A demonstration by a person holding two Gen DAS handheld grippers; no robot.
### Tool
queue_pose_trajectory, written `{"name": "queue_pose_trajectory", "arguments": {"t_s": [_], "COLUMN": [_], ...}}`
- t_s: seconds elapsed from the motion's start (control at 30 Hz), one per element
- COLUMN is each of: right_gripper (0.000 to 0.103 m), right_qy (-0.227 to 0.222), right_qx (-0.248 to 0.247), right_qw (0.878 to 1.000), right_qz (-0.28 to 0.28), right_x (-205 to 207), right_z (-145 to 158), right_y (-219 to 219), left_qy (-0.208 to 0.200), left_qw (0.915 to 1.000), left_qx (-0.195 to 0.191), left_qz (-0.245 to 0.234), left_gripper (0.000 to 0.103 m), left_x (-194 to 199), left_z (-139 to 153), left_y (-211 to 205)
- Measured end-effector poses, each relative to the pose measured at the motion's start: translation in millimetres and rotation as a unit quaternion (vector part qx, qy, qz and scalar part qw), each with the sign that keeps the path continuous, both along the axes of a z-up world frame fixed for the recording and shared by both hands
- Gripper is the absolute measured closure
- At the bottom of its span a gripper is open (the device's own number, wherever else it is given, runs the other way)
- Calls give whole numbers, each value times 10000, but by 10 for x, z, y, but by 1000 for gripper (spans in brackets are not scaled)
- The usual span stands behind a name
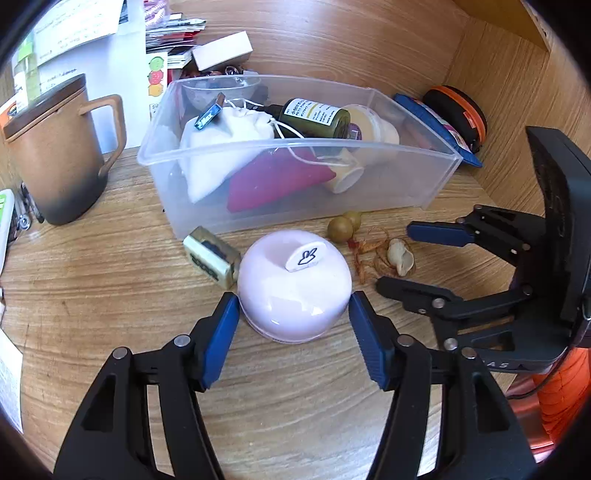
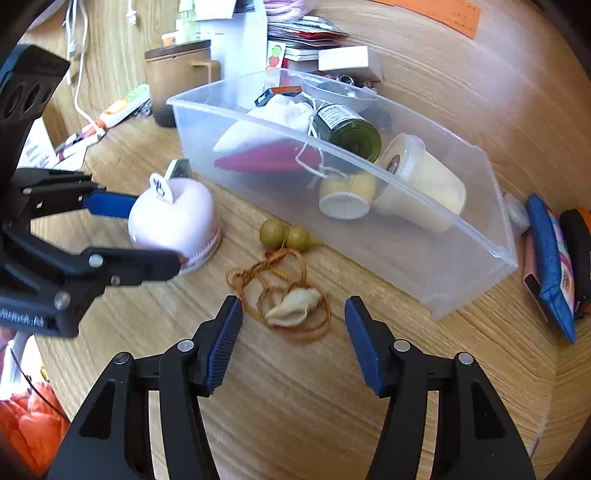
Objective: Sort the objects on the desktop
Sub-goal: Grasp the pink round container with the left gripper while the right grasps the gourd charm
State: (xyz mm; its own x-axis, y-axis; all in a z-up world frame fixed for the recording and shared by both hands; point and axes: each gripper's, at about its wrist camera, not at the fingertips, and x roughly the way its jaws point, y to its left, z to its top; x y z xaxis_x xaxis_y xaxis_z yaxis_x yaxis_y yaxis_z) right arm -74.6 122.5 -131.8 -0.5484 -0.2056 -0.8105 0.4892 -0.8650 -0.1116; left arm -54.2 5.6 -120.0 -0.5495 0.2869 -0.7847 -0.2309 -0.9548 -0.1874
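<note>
A home desk or office nook: wood-grain desktop [image 1: 110, 258] with side panels, a lidded mug [image 1: 59, 147], stacked papers [image 1: 74, 33], and a clear storage bin [image 1: 295, 177].

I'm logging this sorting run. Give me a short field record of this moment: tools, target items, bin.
left tool: open, fingers flanking the pink apple-shaped container, contact unclear
right tool: open, empty, facing the shell on orange cord
clear bin: holds a white pouch, green bottle, cream jars
loose on desk: gourd beads, small stamp block
</note>
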Motion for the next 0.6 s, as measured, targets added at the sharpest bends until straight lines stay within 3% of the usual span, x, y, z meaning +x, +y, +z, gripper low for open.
{"name": "queue_pose_trajectory", "arguments": {"t_s": [0.1, 0.17, 0.33, 0.4, 0.47, 0.6], "right_gripper": [50, 57, 86, 87, 87, 87], "right_qy": [-61, -56, 70, 101, 112, 199], "right_qx": [-166, -230, -94, -39, -26, -101], "right_qw": [9998, 9997, 9995, 9995, 9996, 9996], "right_qz": [-20, 67, 294, 286, 249, 184], "right_x": [-49, -34, 86, 107, 129, 200], "right_z": [-20, -21, -10, -9, -4, 63], "right_y": [6, 8, -36, -33, -5, 97], "left_qy": [-51, -61, -82, -11, 38, 115], "left_qw": [10000, 10000, 9999, 9998, 9997, 9994], "left_qx": [-26, -14, -71, -179, -244, -309], "left_qz": [-38, -76, -101, -59, -86, -126], "left_gripper": [36, 32, 30, 31, 39, 39], "left_x": [-72, -107, -186, -194, -187, -118], "left_z": [1, -5, -46, -58, -60, -33], "left_y": [58, 95, 180, 228, 256, 276]}}
